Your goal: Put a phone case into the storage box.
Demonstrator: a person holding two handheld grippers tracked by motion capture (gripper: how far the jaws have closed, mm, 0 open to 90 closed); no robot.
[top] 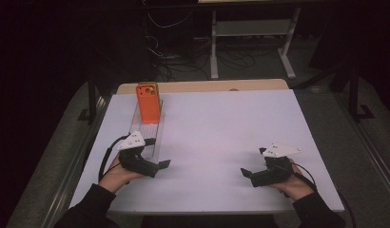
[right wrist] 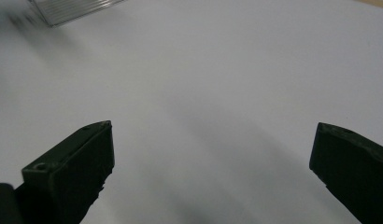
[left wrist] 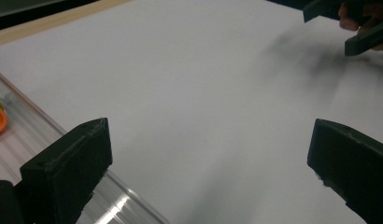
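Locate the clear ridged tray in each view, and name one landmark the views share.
High view: tray lies left of centre, the orange phone on its far end, beside the left claw.
Left gripper view: lower left edge.
Right gripper view: top left corner.
Shared landmark: the white tabletop.

Left tongs (top: 160, 165) jaws wide apart, right tongs (top: 246, 172) likewise, tips facing inward

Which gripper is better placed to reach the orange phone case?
Left. The left gripper is open beside the clear tray holding the case; the right gripper is across the table.
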